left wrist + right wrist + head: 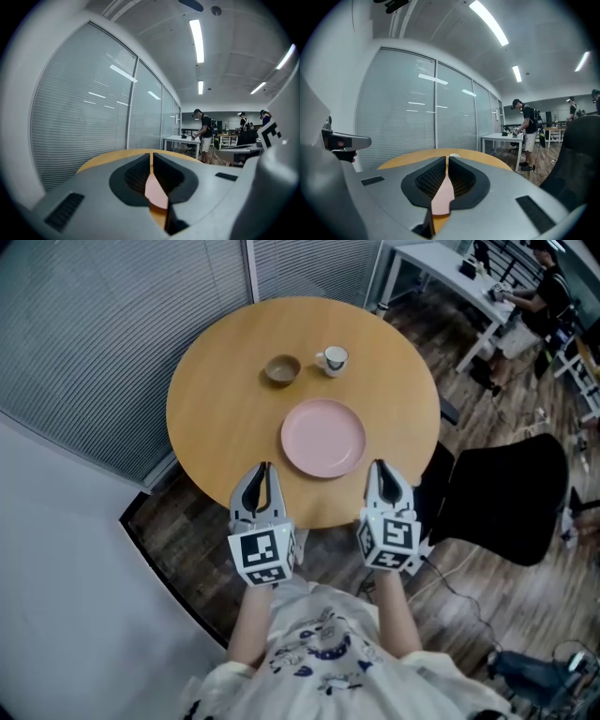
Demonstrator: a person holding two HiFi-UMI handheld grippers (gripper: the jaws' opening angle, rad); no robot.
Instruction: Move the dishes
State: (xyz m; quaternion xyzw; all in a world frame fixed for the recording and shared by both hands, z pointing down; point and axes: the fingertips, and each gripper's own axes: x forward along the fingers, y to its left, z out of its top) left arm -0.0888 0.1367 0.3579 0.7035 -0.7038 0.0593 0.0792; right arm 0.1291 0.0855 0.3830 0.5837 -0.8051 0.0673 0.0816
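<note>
Nearest the head camera, a patterned white shirt (328,652) and two bare forearms are seen, each forearm ending in a marker cube. Beyond them a round wooden worktop (225,399) fills the middle of the head view, with a black office chair (506,498) just beside its right edge.

Three dishes are carried by the worktop. A pink plate (323,437) lies flat near the edge closest to the person. It is judged to be the easiest dish to reach and the likely first one to be moved. Farther back, a brown bowl (282,368) and a small white cup (333,359) stand upright side by side, close together but apart, and well clear of the plate. None of the dishes is being touched.

The left tool (265,470) and the right tool (379,465) are held over the near edge of the worktop, one on each side of the plate and just short of it. Both are pointed across the worktop and tipped slightly down. This flanking hold is read as a lining-up on the plate.

In each gripper view the jaws are seen pressed together at the tips, with nothing gripped. Only a sliver of the plate beyond is seen through the slit behind the tips. An opening is judged to be needed before any dish can be taken.
</note>
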